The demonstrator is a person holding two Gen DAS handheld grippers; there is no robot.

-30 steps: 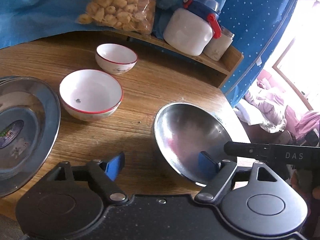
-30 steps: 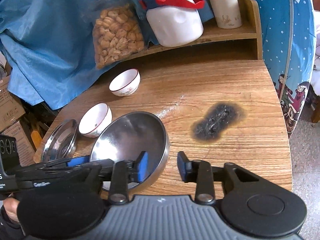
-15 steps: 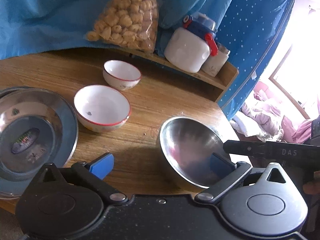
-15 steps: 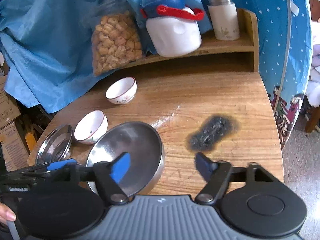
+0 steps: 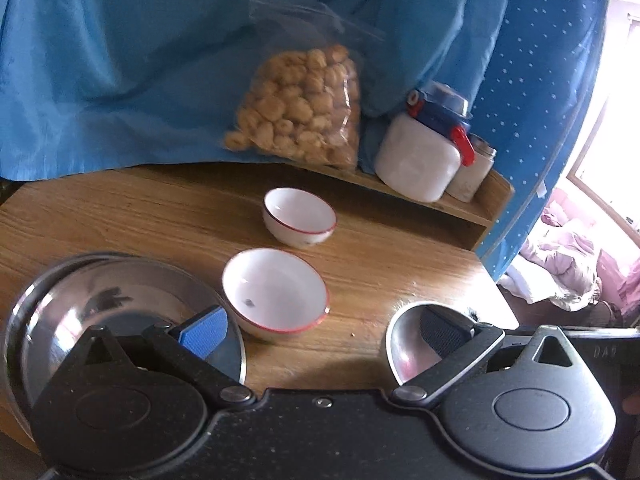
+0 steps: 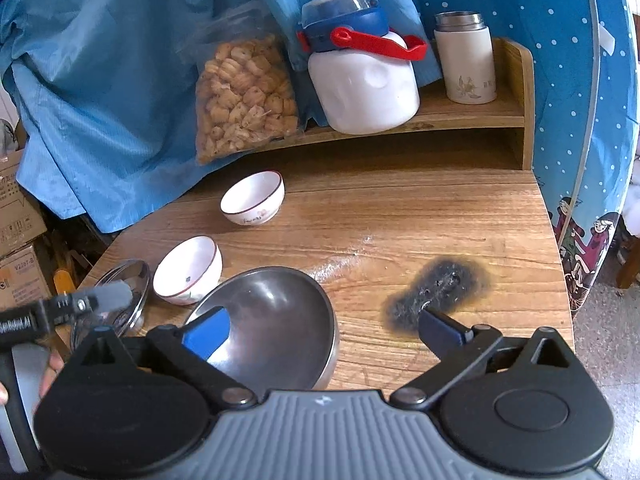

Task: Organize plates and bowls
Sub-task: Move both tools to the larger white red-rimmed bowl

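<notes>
A steel bowl (image 6: 272, 316) (image 5: 412, 344) sits on the wooden table near its front edge. My right gripper (image 6: 324, 330) is open and empty above its right rim. Two white bowls with red rims stand behind it, a near one (image 6: 188, 270) (image 5: 276, 294) and a far one (image 6: 254, 198) (image 5: 299, 216). A steel plate (image 5: 116, 308) (image 6: 124, 280) lies at the left. My left gripper (image 5: 324, 328) is open and empty, wide apart over the near white bowl's front, its left finger over the plate.
A burnt black patch (image 6: 436, 292) marks the table at right. A low wooden shelf (image 6: 460, 116) at the back holds a white jug (image 6: 362, 80), a white flask (image 6: 466, 60) and a bag of snacks (image 6: 244, 92). Blue cloth hangs behind.
My right gripper let go of the steel bowl and opened wide. My left gripper opened wider and swung left and back, off the steel bowl toward the plate and near white bowl.
</notes>
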